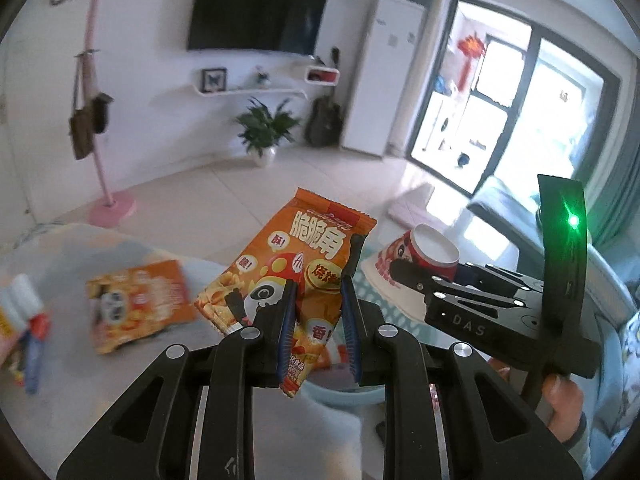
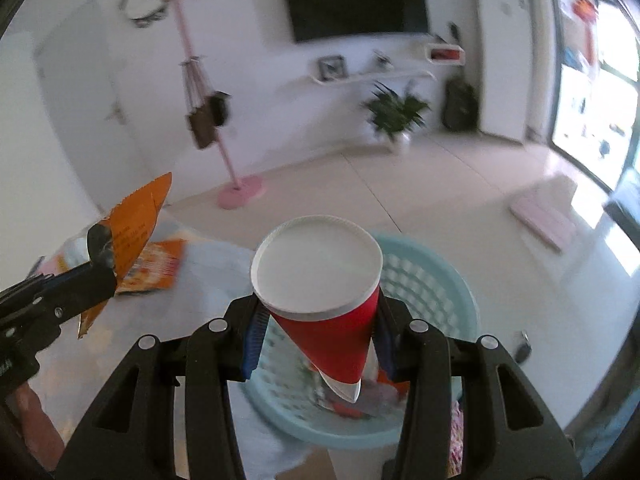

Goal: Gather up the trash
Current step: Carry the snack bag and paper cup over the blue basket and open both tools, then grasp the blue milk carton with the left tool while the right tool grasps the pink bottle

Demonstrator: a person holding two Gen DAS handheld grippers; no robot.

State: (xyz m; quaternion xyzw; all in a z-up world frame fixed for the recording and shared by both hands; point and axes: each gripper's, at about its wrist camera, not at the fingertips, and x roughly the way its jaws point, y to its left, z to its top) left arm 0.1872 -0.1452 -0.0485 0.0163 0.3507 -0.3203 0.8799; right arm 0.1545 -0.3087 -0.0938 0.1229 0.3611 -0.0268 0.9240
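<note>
Snack wrapper (image 1: 292, 280) front: large Chinese characters 脆脆角; small bubbles 酥!, 脆!, 香!; a round badge beginning 烧, remainder hidden.
Right gripper (image 1: 404, 274) body: white letters "DAS".
Second wrapper (image 1: 138, 304): print too blurred to read.
Paper cup (image 1: 416, 260): print not legible.

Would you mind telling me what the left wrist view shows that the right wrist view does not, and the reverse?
Only the left wrist view shows the printed panda front of the orange snack wrapper held by the left gripper, and the balcony door. Only the right wrist view shows the open mesh inside of the blue basket beneath the red paper cup held by the right gripper. Both show the second wrapper on the table, the television and the potted plant.
</note>
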